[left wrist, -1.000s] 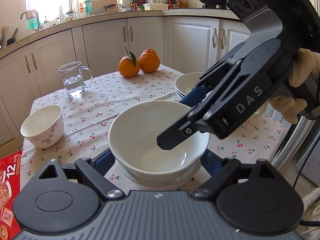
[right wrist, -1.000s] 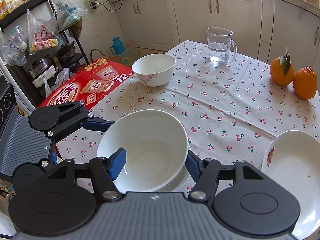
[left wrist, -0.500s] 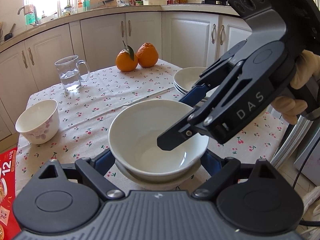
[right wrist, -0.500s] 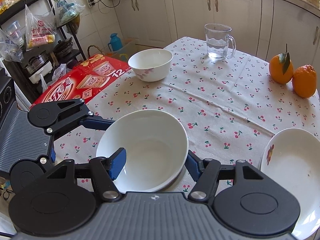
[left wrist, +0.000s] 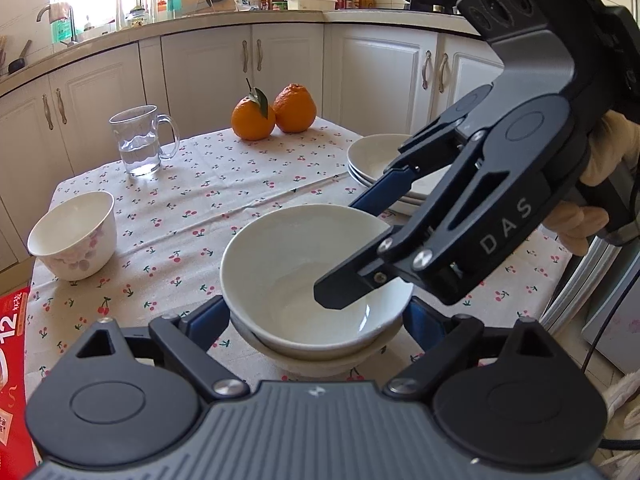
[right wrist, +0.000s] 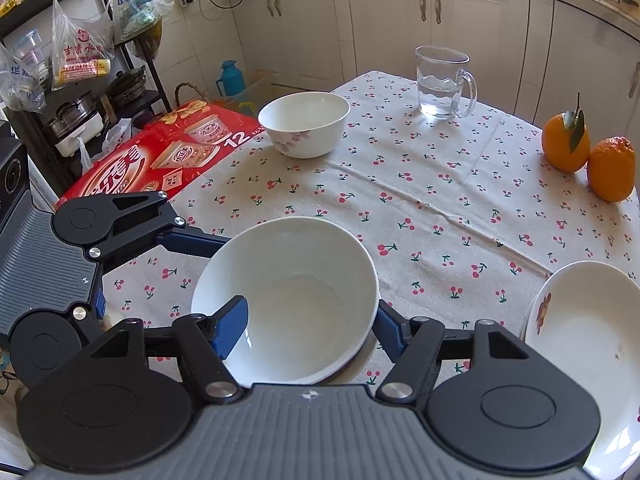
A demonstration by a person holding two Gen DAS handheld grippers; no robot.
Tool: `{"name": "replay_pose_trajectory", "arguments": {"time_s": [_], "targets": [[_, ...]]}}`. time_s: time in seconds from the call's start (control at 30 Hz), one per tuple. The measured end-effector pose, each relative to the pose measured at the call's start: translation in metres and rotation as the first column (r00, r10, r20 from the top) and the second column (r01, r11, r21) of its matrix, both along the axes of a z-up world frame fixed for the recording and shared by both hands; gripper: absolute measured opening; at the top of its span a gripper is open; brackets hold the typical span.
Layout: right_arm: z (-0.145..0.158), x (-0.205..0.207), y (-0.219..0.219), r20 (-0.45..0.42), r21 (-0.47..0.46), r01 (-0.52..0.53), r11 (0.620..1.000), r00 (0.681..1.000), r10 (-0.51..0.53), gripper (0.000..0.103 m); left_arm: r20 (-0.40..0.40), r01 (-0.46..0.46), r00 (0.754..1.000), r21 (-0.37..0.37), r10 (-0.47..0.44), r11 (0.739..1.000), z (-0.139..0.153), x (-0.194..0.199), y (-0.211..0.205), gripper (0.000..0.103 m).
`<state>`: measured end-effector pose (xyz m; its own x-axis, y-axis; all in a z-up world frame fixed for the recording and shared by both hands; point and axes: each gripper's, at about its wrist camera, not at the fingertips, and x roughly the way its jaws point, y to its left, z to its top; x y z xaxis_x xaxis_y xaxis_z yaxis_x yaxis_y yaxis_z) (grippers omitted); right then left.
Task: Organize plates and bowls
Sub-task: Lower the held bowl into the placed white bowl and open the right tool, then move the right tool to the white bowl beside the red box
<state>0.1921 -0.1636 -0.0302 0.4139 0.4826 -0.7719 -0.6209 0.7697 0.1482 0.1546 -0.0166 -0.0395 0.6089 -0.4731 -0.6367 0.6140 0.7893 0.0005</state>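
Near the front edge of the tabletop [right wrist: 440,208], a white bowl [left wrist: 304,276] sits inside another white bowl [left wrist: 320,360], and only the rim of the lower one peeks out. The right gripper [right wrist: 308,320] has one blue finger [right wrist: 230,326] inside the top bowl and the other outside its wall. The fingers sit wide apart around that side of the bowl, and I cannot tell if they are pinching it. The left gripper [left wrist: 316,320] has its blue fingers [left wrist: 208,318] spread wide, one on each side of the two bowls, and they look let go, not squeezing. From the left camera, the right gripper [left wrist: 360,248] comes in from the right side, with a gloved hand [left wrist: 592,200] holding its handle. A stack of plates [left wrist: 384,164] sits by the right edge of the tabletop, just behind that gripper. A small bowl with pink flowers [right wrist: 304,124] stands near the left edge, well apart from the stacked bowls. A glass mug [right wrist: 442,82] with some water stands near the far edge. Two oranges [left wrist: 274,116] touch each other at the far edge, and one has a green leaf. A red box [right wrist: 160,160] lies past the left edge, lower than the tabletop. White cupboards [left wrist: 280,68] stand behind.
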Motion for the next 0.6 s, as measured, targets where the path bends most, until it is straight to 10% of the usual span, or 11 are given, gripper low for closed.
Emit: {"name": "replay_pose_trajectory", "arguments": {"time_s": [0.6], "targets": [[0.025,-0.009,-0.003,0.076,-0.007,0.036,0.999,0.996,-0.035,0.103,0.073,-0.021,0.997,-0.01,0.021,1.0,0.019,-0.02,0.038,0.094]]}}
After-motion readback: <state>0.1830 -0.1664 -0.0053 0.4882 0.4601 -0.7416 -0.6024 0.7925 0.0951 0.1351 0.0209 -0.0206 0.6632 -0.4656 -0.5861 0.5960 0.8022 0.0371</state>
